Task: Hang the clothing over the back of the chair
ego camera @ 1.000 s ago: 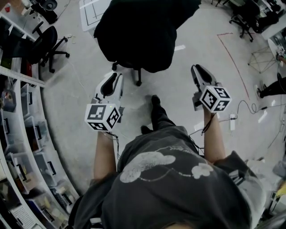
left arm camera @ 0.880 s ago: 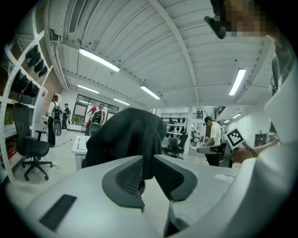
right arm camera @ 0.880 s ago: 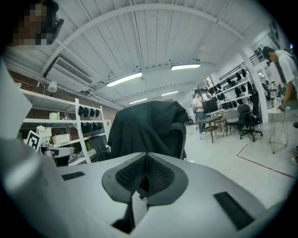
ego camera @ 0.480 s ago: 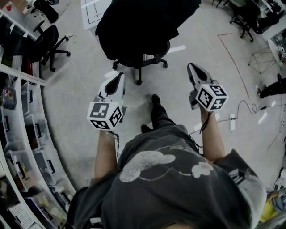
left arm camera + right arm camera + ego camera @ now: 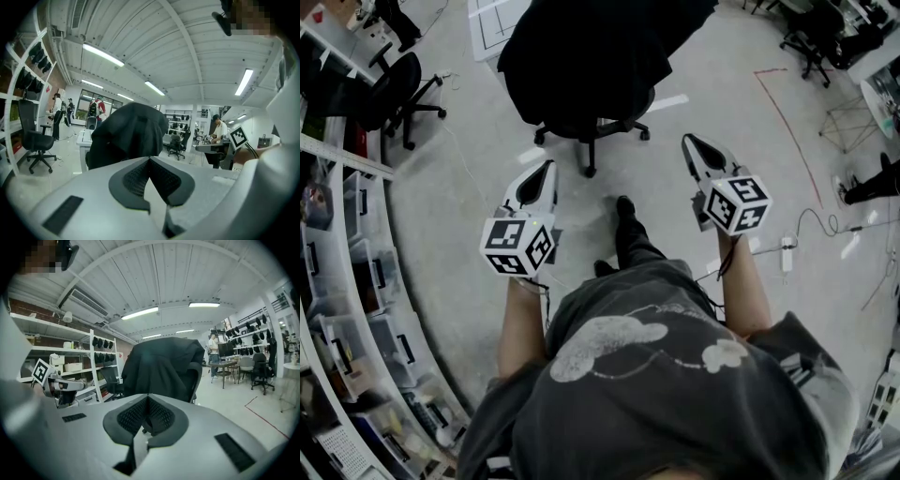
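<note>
A black garment (image 5: 600, 56) lies draped over the back of an office chair (image 5: 592, 131) at the top of the head view, covering its backrest. It also fills the middle of the left gripper view as the garment (image 5: 129, 136), and of the right gripper view as the garment (image 5: 159, 369), where the chair's backrest edge (image 5: 198, 376) shows. My left gripper (image 5: 547, 166) and right gripper (image 5: 685, 141) hang short of the chair, one at each side, touching nothing. Both are shut and empty: left gripper (image 5: 150, 160), right gripper (image 5: 147, 398).
White storage shelves (image 5: 347, 309) run down the left. A second black office chair (image 5: 403, 89) and a white table (image 5: 492, 23) stand at the upper left. A red tape line (image 5: 787, 122) and a cable with a power strip (image 5: 787, 253) lie at right. People stand in the background (image 5: 218, 133).
My right gripper's jaws have come together, and it has drifted left and up toward the chair. The left gripper has hardly moved.
</note>
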`<state>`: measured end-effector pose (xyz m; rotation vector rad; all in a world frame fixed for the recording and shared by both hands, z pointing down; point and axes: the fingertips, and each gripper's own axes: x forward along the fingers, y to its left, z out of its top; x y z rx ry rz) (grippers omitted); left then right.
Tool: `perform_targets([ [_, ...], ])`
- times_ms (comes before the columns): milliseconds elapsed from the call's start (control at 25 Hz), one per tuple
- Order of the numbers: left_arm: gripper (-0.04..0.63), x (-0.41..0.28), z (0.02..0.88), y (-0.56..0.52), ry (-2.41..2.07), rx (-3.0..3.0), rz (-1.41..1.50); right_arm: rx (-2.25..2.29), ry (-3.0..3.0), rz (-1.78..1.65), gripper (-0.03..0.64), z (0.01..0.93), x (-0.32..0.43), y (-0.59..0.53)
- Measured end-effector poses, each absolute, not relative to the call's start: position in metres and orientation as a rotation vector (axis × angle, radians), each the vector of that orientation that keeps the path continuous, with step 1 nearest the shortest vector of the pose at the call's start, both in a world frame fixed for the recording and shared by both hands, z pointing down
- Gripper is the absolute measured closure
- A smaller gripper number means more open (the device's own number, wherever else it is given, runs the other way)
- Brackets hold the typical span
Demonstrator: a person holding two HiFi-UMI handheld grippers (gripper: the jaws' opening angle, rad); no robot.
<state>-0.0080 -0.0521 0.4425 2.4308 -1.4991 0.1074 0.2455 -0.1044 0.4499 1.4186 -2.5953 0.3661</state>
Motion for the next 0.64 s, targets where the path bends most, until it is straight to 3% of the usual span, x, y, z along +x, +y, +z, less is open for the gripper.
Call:
perform_targets([
  [640, 0.595, -0.017, 0.443, -0.069, -1.538, 2.386, 0.101, 1.413, -2.611, 0.395, 0.626, 0.451, 0.245, -0.128],
])
